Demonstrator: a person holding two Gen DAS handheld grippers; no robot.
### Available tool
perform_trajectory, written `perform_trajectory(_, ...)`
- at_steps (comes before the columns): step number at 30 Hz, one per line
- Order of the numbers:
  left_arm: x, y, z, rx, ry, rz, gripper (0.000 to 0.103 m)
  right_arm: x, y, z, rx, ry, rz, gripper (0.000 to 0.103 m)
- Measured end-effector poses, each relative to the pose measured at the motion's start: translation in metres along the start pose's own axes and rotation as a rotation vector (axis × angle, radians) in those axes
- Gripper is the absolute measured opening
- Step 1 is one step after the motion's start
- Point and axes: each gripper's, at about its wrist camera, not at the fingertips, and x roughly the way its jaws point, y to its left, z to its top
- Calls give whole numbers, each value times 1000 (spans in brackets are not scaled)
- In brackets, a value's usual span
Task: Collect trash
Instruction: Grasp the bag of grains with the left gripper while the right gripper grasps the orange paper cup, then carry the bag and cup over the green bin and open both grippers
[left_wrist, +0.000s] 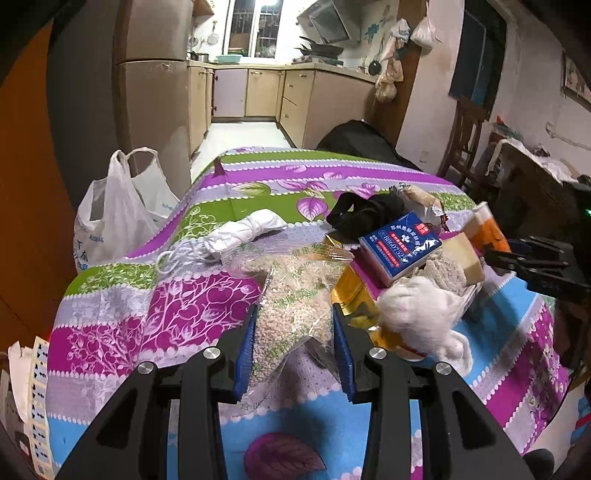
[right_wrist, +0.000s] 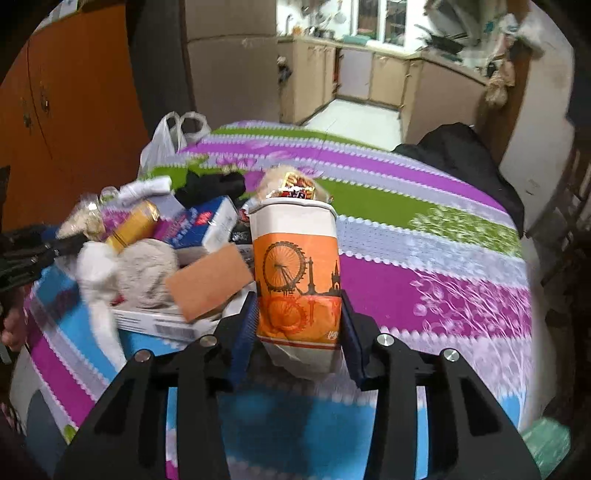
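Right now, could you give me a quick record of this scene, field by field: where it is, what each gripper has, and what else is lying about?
Place: table under a striped floral cloth, kitchen behind
Left gripper: fingers either side of a clear bag of grains; contact unclear
Right gripper: closed on an orange paper cup, upright
Pile: blue tissue pack, black cloth, white fluffy wad, gold pouch
Table's far-left edge: white plastic bag, mouth open
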Motion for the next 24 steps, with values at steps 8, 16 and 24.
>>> perform_trajectory(8, -50, -4, 1, -31, -103, 23, 39, -85, 1, -23, 147, -161, -59, 40)
perform_trajectory(16, -102, -92, 17, 74, -201, -95, 39, -167, -4, -50, 220, -269, -185, 40)
perform_trajectory(24, -126, -217, 34, 200, -252, -262, 39, -246, -43, -89, 319, -325, -352, 41)
